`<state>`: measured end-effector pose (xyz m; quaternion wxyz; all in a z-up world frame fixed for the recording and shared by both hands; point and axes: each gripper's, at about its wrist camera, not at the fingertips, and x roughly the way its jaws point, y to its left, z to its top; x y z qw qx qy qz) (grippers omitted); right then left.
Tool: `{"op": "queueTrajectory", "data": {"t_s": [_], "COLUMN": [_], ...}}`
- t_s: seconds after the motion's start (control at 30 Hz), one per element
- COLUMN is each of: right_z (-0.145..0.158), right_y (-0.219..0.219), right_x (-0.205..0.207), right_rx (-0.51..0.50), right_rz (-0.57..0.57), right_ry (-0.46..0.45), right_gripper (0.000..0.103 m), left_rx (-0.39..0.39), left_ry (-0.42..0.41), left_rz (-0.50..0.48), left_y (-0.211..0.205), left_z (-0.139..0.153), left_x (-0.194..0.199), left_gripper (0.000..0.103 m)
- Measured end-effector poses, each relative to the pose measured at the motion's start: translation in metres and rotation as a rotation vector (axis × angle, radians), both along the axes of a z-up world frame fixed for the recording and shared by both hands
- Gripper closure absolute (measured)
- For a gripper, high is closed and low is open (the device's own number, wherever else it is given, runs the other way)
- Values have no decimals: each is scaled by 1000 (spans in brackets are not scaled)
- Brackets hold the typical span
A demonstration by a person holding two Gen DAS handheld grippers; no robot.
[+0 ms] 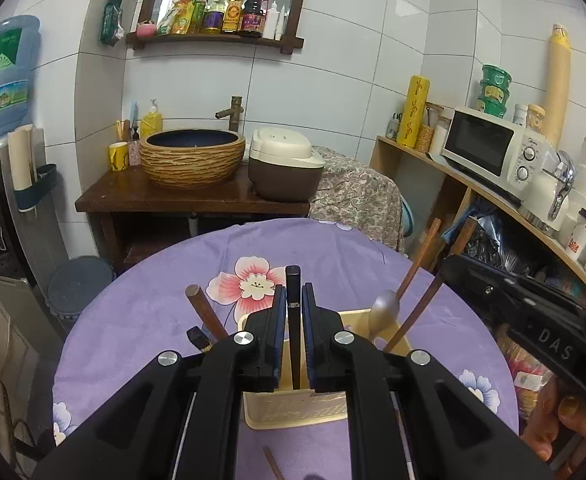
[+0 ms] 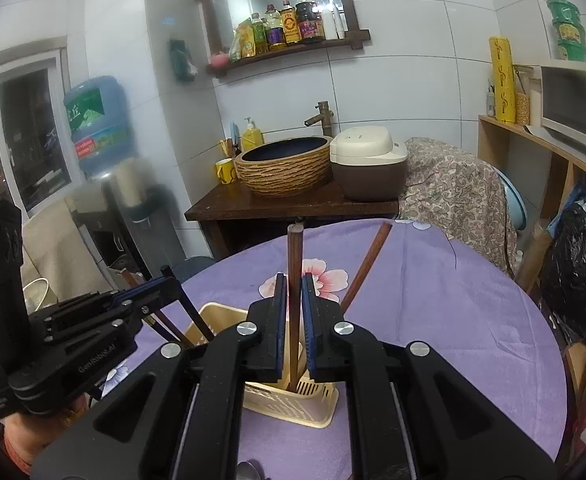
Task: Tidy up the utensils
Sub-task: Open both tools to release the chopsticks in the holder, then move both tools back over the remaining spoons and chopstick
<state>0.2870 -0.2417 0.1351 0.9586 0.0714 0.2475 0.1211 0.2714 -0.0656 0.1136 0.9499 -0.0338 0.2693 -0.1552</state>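
A cream slotted utensil holder stands on the purple flowered tablecloth; it also shows in the right wrist view. My left gripper is shut on a black chopstick standing upright in the holder. My right gripper is shut on a brown wooden chopstick standing in the holder. More brown chopsticks and a metal spoon lean in the holder. The right gripper body shows at the right of the left wrist view.
A loose brown stick lies on the cloth near me. Beyond the round table stand a wooden counter with a basin and a rice cooker. A shelf with a microwave is at the right, a water dispenser at the left.
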Motion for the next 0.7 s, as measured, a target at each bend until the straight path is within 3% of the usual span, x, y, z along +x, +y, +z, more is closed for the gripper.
{"op": "queueTrajectory", "data": {"t_s": [0.03,0.07,0.1,0.17,0.2,0.37,0.47,0.5,0.6,0.7], "right_z": [-1,-2,-2,-5,-6,-12,-14,-15,-27,-52], "right_y": [0,1,1,0,-1,-1,-2,-2,-1,-8], "right_x": [-3,-5,-8,-15,-17,-32,-49,-55,-73,-84], "right_rx": [-6,-17,-30,-33,-29,-69,-84,-95,-159,-170], "right_rz": [-6,-13,-21,-39,-47,-90,-103,-106,-134,-157], "right_ry": [-8,-17,-26,-43,-46,-69,-92,-101,-106,-53], "right_gripper": [93,88,76,55,53,52,38,38,38,38], "left_rx": [1,0,-2,-14,-18,7,11,11,39,56], "left_ry": [-7,-15,-22,-33,-34,-32,-25,-19,31,93], "left_rz": [0,-1,0,-5,-12,-12,1,6,22,45], "left_y": [1,1,1,4,5,6,12,14,20,28], "left_z": [1,1,1,-1,-2,-13,-24,-29,-53,-83], "left_x": [-3,-6,-9,-19,-23,-37,-48,-51,-60,-68], "left_gripper": [82,67,55,52,50,40,29,27,26,26]}}
